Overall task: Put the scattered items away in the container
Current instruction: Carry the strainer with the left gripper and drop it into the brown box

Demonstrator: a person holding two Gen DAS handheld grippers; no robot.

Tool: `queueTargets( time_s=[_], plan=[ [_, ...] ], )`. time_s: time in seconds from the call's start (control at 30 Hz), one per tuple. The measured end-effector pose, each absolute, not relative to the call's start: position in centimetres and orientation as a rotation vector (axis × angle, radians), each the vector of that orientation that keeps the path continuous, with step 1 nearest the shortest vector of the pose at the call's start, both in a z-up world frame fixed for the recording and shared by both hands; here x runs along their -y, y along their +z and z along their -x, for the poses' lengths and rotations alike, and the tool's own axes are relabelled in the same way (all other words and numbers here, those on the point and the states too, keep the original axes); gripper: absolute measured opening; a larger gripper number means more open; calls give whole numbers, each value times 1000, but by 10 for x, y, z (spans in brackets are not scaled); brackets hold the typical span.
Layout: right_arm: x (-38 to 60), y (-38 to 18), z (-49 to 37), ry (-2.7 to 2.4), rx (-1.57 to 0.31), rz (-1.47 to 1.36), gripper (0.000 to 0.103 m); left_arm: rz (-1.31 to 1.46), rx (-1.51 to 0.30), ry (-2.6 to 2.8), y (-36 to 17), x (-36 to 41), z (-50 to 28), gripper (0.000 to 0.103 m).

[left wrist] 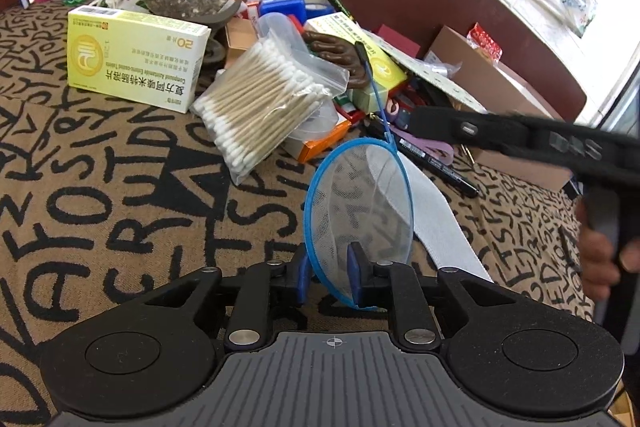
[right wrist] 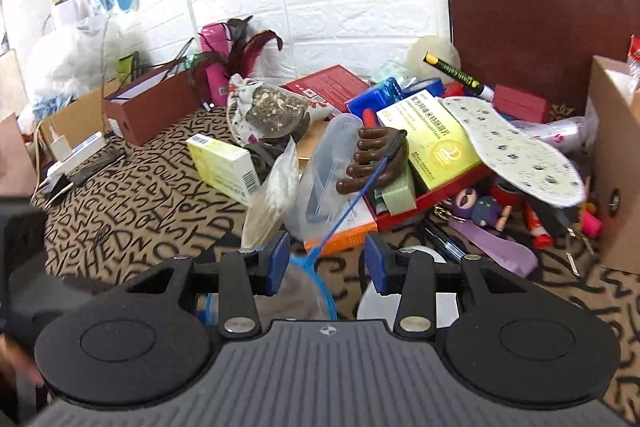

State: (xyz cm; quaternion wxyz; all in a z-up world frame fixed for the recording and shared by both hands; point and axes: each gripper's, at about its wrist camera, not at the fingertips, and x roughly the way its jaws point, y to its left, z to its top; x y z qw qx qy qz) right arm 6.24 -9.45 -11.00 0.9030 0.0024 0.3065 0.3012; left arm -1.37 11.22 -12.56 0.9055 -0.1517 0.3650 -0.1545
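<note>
left gripper (left wrist: 329, 277) jaws clamped, right gripper (right wrist: 327, 263) jaws parted

Black left gripper (left wrist: 329, 277), blue pads, silver screws

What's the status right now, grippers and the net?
Left gripper shut on the blue net rim. Right gripper open, empty. Net handle lies against the brown claw clip in the clutter.

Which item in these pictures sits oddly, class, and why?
The blue net stands on edge, its hoop's rim between the left gripper pads rather than lying flat, its handle slanting up against the brown hair claw. The right gripper is open, empty.
</note>
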Motion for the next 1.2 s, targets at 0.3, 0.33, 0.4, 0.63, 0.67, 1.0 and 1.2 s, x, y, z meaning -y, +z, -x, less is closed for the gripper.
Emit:
queueTargets(
  time_s=[0.3,0.33,0.4,0.63,0.67,1.0,1.2],
  plan=[
    [78,-131,-91,624,-714,-31,17,312,-747,-327,-128,-111,12,33],
    [79,-130,-90,633,-713,-46,16,308,-745,-330,-128,-110,12,33],
    [81,-127,-85,646,-700,-54,14,303,-748,-336,-128,-109,11,8],
    [103,-105,-61,631,-622,-81,10,310,-720,-381,-116,-101,13,1],
    [107,-102,-59,624,-609,-83,10,302,-712,-389,-112,-98,13,1],
    [172,-45,-52,475,-409,-88,10,189,-535,-521,-51,-35,-18,1],
    [233,-9,-61,310,-314,-74,11,133,-462,-635,-14,32,-65,1]
  ],
)
